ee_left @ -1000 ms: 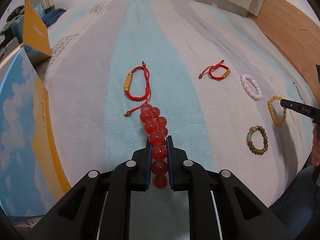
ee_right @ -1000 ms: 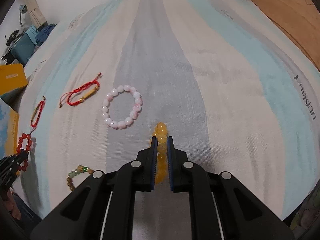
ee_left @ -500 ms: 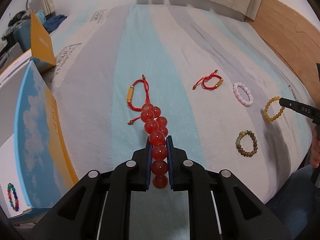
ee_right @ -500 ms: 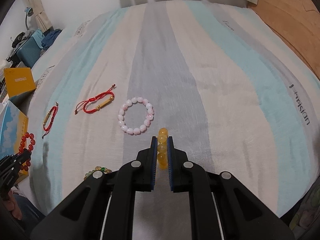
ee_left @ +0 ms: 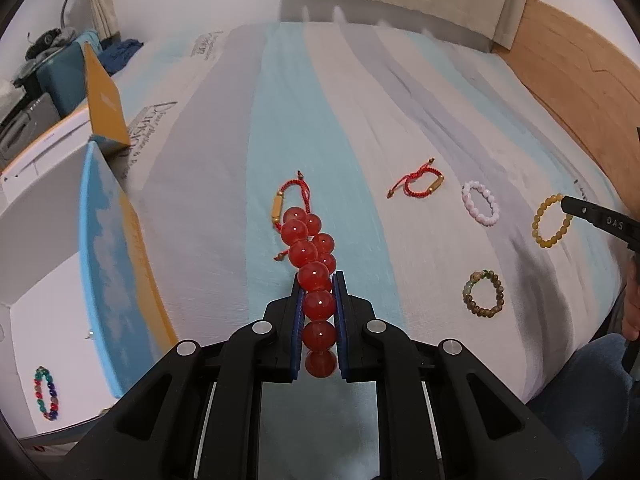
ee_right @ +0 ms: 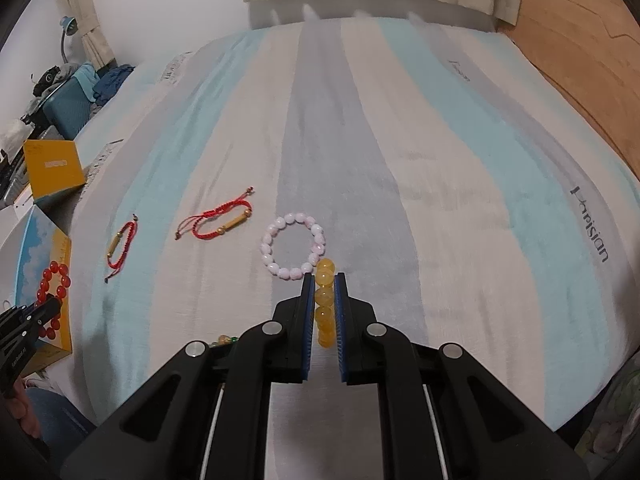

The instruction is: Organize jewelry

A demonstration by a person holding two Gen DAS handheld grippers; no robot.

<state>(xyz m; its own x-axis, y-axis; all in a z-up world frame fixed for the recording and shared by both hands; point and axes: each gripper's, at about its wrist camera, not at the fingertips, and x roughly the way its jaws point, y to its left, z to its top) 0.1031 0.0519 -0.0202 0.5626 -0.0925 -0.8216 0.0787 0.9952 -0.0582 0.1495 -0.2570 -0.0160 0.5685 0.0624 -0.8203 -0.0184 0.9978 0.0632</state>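
Note:
My left gripper (ee_left: pixel 317 280) is shut on a red bead bracelet (ee_left: pixel 308 252) and holds it above the striped bed, beside the open white box (ee_left: pixel 60 320). My right gripper (ee_right: pixel 324 280) is shut on a yellow bead bracelet (ee_right: pixel 325 304), lifted above the sheet; it also shows in the left wrist view (ee_left: pixel 550 222). On the bed lie a pink bead bracelet (ee_right: pixel 294 246), two red cord bracelets (ee_right: pixel 218 224) (ee_right: pixel 120 246) and a green-brown bead bracelet (ee_left: pixel 482 294). A multicoloured bracelet (ee_left: pixel 46 392) lies in the box.
The box has a blue-and-yellow lid wall (ee_left: pixel 112 256) at the bed's left edge. A yellow carton (ee_left: pixel 104 96) stands behind it. A wooden headboard (ee_right: pixel 580 40) runs along the right. A person's leg (ee_left: pixel 580 380) is at the near right.
Both grippers have risen and pulled back with their bracelets. The left has shifted toward the box, bringing its inside and the multicoloured bracelet into view.

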